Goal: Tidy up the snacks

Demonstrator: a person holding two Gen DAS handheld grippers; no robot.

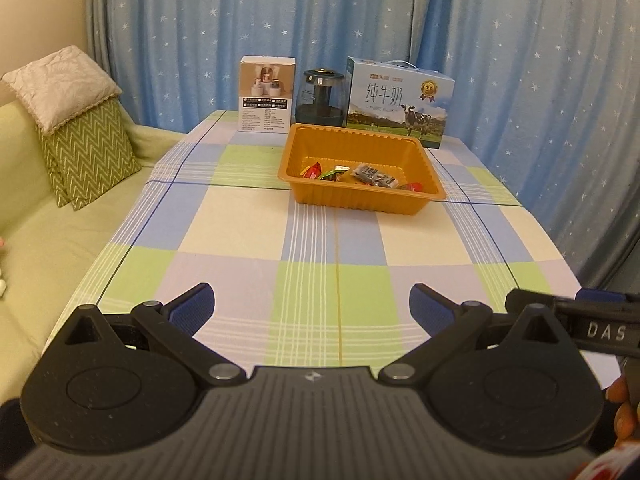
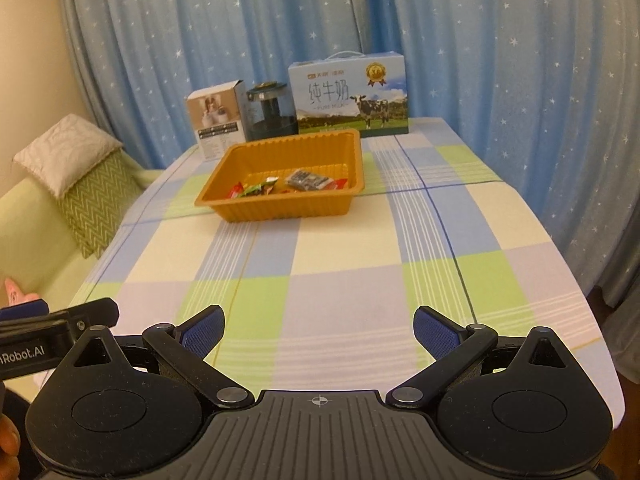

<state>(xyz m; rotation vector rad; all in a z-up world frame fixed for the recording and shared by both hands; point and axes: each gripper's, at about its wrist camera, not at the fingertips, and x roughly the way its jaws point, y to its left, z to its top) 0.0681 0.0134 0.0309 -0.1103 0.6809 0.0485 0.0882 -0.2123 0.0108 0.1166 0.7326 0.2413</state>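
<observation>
Pale blue curtains (image 1: pixel 360 20) sprinkled with small white stars hang in folds across the whole back of the room. At the far left edge a strip of cream wall (image 2: pixel 24 60) shows beside them. A light green sofa (image 1: pixel 24 220) stands along the left, just beside the surface (image 1: pixel 328 264), which wears a checked cloth of blue, green, cream and lilac. Two cushions lean on the sofa: a green zigzag one (image 1: pixel 90 152) with a cream quilted one (image 1: pixel 60 88) resting on top. The light is warm and dim.
</observation>
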